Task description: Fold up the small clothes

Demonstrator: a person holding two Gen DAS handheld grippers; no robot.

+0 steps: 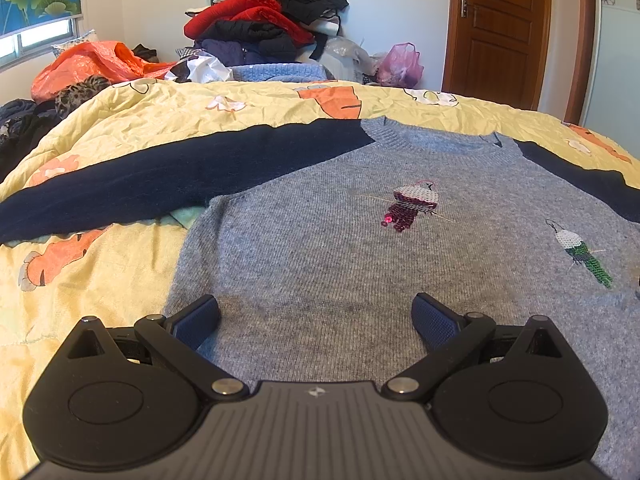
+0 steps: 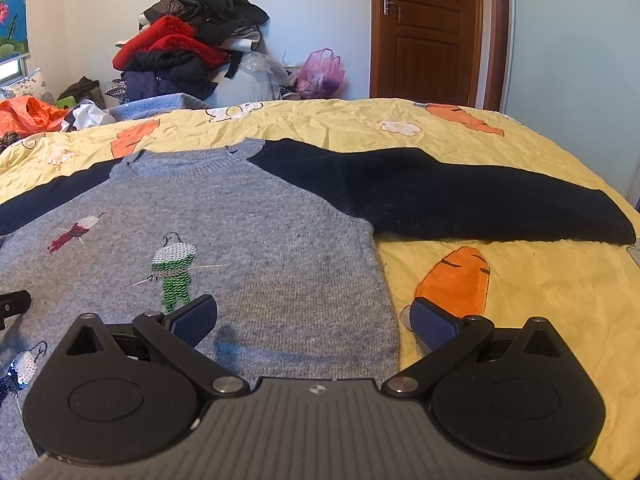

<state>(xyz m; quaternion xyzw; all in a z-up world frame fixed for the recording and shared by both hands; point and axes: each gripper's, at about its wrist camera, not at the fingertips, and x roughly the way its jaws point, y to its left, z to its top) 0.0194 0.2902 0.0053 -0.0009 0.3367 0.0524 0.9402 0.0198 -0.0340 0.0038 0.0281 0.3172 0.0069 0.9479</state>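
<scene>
Both jaws gape over the flat sweater (image 1: 320, 248).

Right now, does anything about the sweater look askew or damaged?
Nothing stands out. The grey sweater lies flat, face up on the yellow quilt, both navy sleeves spread outward. Both grippers are open above its hem.

left tool (image 1: 316, 320) open, empty | over grey sweater (image 1: 320, 248) hem | yellow quilt (image 1: 120, 128)

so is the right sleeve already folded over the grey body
No, the navy right sleeve lies spread out flat on the yellow quilt, beside the sweater's grey body.
</scene>
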